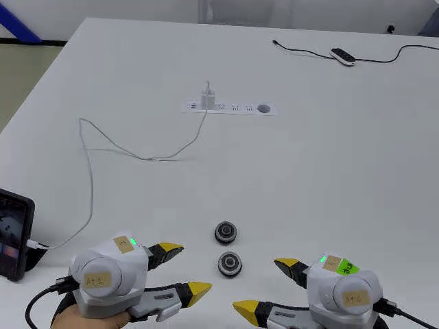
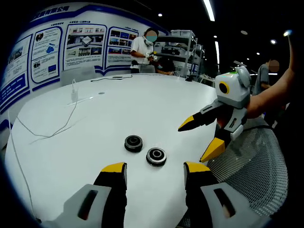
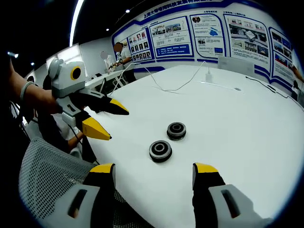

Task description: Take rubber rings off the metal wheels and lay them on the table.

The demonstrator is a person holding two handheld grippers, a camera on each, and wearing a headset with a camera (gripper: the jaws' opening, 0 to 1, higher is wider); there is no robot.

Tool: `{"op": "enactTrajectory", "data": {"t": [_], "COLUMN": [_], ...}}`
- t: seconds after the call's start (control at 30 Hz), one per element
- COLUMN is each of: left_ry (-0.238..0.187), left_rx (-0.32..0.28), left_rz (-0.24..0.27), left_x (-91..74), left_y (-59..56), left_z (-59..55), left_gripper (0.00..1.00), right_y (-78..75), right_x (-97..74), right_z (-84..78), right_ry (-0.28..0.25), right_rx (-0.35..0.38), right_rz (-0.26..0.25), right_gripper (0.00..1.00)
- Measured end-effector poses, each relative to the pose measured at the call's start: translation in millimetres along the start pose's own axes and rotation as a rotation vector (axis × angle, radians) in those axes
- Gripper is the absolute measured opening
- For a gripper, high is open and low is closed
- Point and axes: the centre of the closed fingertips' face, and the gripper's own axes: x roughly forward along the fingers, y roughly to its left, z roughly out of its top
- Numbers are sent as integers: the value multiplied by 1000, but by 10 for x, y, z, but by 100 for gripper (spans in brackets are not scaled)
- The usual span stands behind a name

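Two small metal wheels with black rubber rings lie flat on the white table [image 1: 309, 171], one near the front edge [image 1: 229, 264] and one just behind it [image 1: 226, 232]. My left gripper [image 1: 186, 269] is open to the left of them, and my right gripper [image 1: 264, 286] is open to their right; neither touches a wheel. In the left gripper view the near wheel [image 2: 156, 156] and far wheel [image 2: 133, 143] sit just beyond the open yellow-tipped jaws, with the right gripper [image 2: 197, 140] across from them. The right gripper view has the near wheel [image 3: 160, 150], the far wheel [image 3: 176, 130] and the left gripper [image 3: 111, 123].
A white power strip [image 1: 226, 107] with a plugged charger lies mid-table, and its thin cable [image 1: 89, 171] runs to a phone [image 1: 14, 233] at the left edge. A black cable with a small remote [image 1: 343, 56] lies at the far right. A mesh chair [image 2: 247, 161] stands at the table's front.
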Motion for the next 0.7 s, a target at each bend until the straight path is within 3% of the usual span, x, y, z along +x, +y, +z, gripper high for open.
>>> {"op": "enactTrajectory", "data": {"t": [0.2,0.7], "left_ry": [17,61], "left_rx": [29,81], "left_rz": [-17,-31], "left_x": [81,239], "left_y": [-35,1], "left_z": [9,-11], "left_gripper": [47,39], "right_y": [17,14], "right_x": [41,98], "right_z": [-4,-2], "right_ry": [3,-8], "right_rx": [14,48], "right_rz": [7,22], "right_gripper": [65,56]}}
